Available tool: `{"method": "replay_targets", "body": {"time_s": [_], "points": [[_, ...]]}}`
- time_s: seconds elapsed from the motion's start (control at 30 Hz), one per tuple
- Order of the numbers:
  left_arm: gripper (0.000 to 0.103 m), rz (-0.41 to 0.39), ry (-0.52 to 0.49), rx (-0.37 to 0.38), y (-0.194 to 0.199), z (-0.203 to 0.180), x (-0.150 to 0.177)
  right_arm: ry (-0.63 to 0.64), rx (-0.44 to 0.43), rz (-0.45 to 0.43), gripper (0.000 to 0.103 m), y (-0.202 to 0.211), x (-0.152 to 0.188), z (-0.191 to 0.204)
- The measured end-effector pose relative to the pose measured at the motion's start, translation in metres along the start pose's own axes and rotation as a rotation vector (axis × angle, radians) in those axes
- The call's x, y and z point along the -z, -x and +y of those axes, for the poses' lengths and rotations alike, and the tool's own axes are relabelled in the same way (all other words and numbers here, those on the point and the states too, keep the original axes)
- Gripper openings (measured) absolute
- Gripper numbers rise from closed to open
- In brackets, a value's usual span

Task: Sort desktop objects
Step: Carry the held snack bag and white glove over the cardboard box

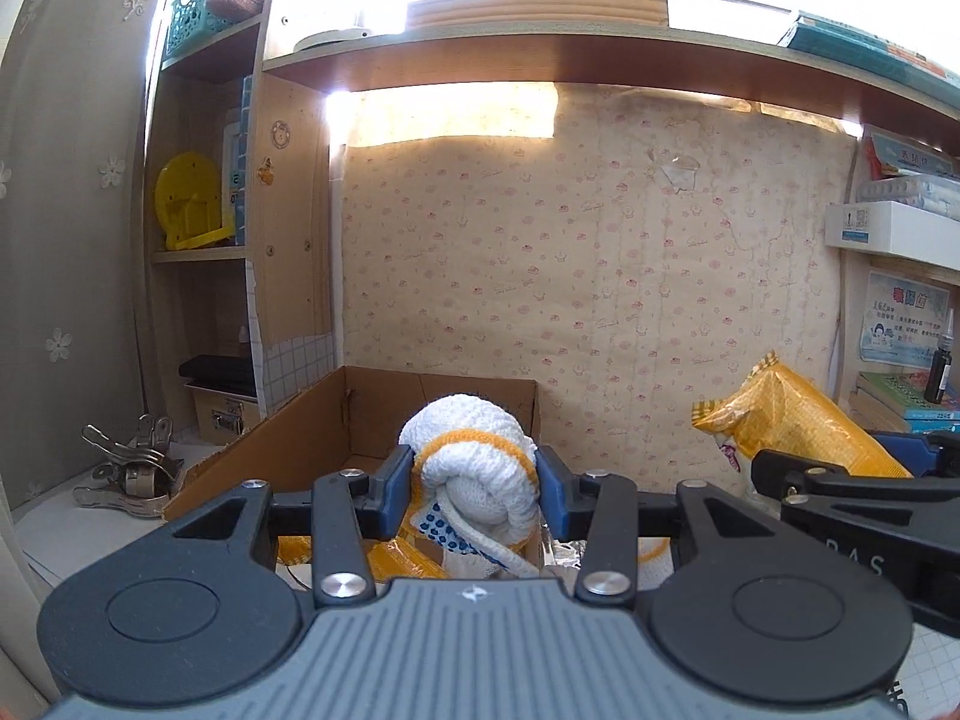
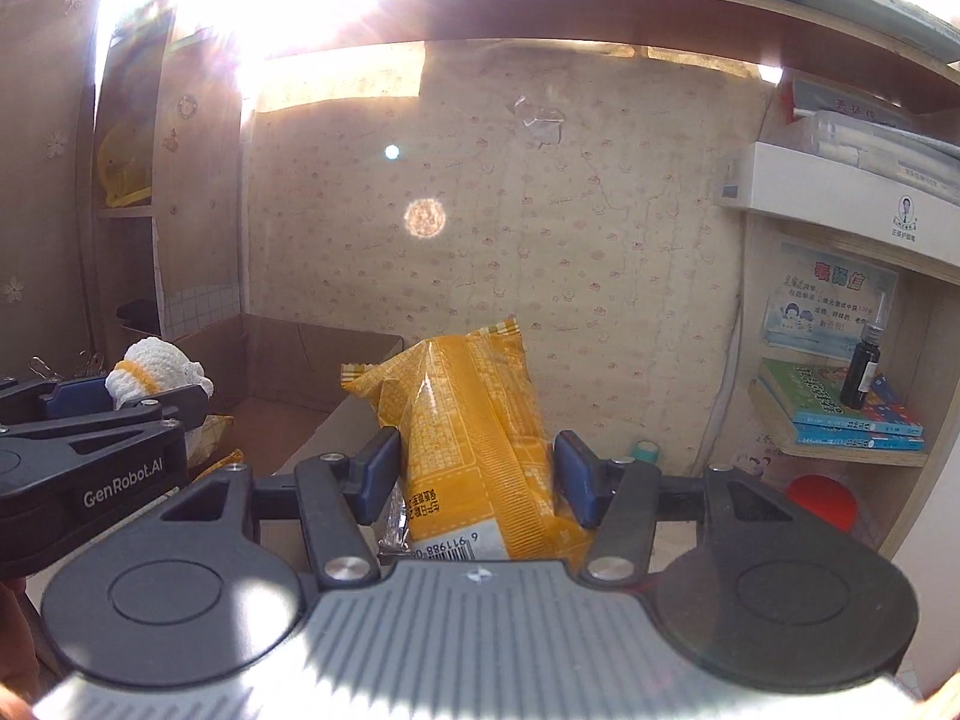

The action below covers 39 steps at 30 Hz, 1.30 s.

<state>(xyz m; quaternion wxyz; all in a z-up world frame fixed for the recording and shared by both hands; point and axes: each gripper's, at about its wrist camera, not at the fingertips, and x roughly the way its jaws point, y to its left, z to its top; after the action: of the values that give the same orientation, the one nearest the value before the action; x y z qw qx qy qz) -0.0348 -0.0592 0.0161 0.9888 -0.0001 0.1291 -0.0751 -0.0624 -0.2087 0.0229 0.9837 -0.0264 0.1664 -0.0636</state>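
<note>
left gripper was clamped on a rolled pair of white gloves with orange cuffs, carried clear of the desk in front of the open cardboard box at its back left corner. right gripper was closed on a yellow snack packet, upright between the pads, just right of the box. both loads were off the surface. risks, as i judged them: the glove bundle was soft and a loose cord hung below, so it could snag on the box wall or unroll. the packet was slick film, held low, so it might tip or slide out. the two grippers were close enough to knock together.
</note>
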Motion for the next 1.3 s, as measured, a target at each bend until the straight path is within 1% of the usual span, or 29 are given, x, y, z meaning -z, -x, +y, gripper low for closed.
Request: {"method": "replay_targets", "body": {"time_s": [0.3,0.6,0.8,1.07,1.3], "points": [[0.045,0.004,0.017,-0.041,-0.003,0.025,-0.002,0.025,-0.049,-0.011,0.055,-0.008,-0.010,0.028],[0.045,0.001,0.049,-0.099,-0.007,0.057,-0.002,0.060,-0.112,0.000,0.055,-0.023,-0.017,0.061],[0.045,0.014,0.064,-0.127,-0.016,0.077,0.000,0.075,-0.144,0.009,0.055,-0.036,-0.020,0.081],[0.045,0.041,0.081,-0.154,-0.031,0.096,0.004,0.100,-0.174,0.037,0.055,-0.054,-0.022,0.106],[0.045,0.061,0.088,-0.163,-0.042,0.106,0.007,0.116,-0.186,0.064,0.055,-0.072,-0.024,0.121]]}}
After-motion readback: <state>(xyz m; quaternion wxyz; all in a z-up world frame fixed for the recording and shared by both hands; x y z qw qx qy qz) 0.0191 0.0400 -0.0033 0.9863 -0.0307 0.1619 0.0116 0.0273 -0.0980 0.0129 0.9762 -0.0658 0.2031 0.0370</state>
